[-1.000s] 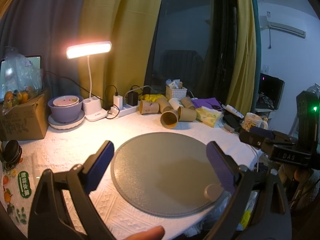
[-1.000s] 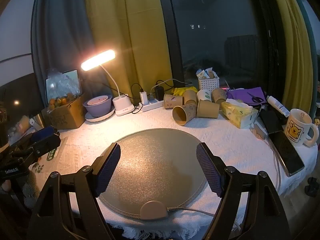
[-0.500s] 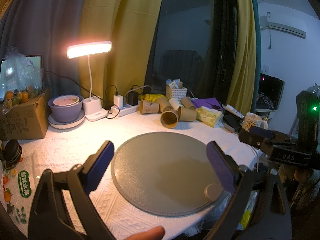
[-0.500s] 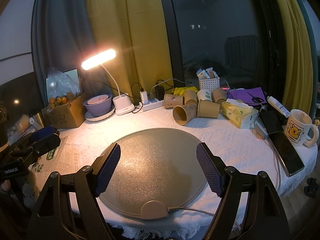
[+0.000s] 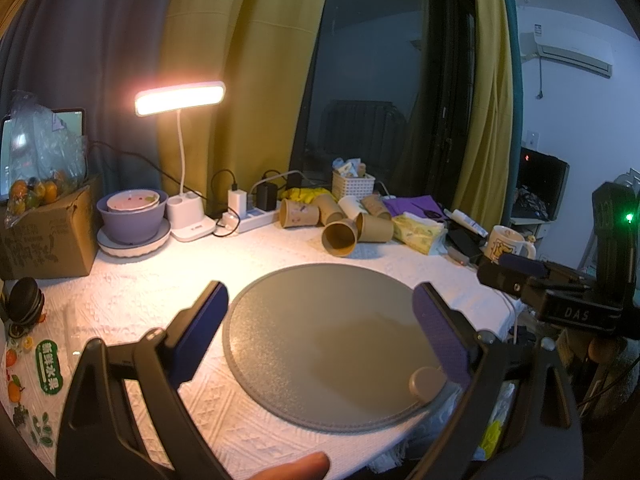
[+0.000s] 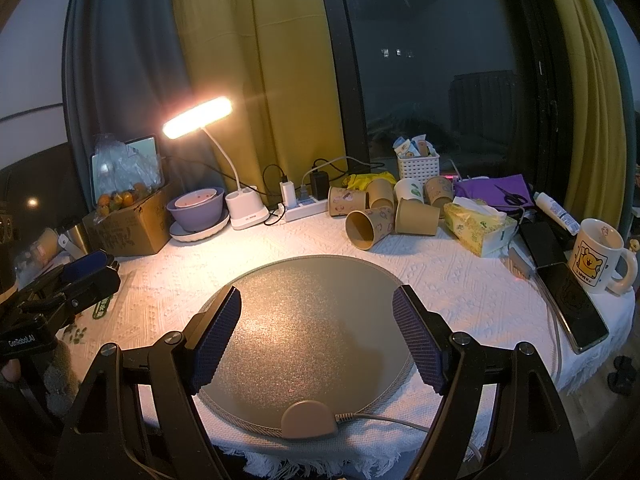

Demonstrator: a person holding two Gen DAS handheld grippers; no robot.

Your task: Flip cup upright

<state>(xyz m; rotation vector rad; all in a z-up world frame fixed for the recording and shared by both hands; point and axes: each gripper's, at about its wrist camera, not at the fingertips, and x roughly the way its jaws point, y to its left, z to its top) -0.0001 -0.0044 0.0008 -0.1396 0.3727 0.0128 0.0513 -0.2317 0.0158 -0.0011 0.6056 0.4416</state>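
Note:
Several brown paper cups lie on their sides at the back of the table. The nearest cup (image 5: 340, 237) has its open mouth facing me; it also shows in the right wrist view (image 6: 368, 227). My left gripper (image 5: 322, 332) is open and empty above the near left part of the round grey mat (image 5: 320, 344). My right gripper (image 6: 318, 332) is open and empty above the near edge of the mat (image 6: 304, 320). Both grippers are well short of the cups. The left gripper also shows at the left edge of the right wrist view (image 6: 80, 280).
A lit desk lamp (image 6: 198, 117), a purple bowl on a plate (image 6: 198, 210), a cardboard box (image 6: 128, 226) and a power strip (image 6: 306, 208) stand at the back left. A tissue pack (image 6: 478, 226), phones (image 6: 572, 306) and a mug (image 6: 598, 256) are at the right.

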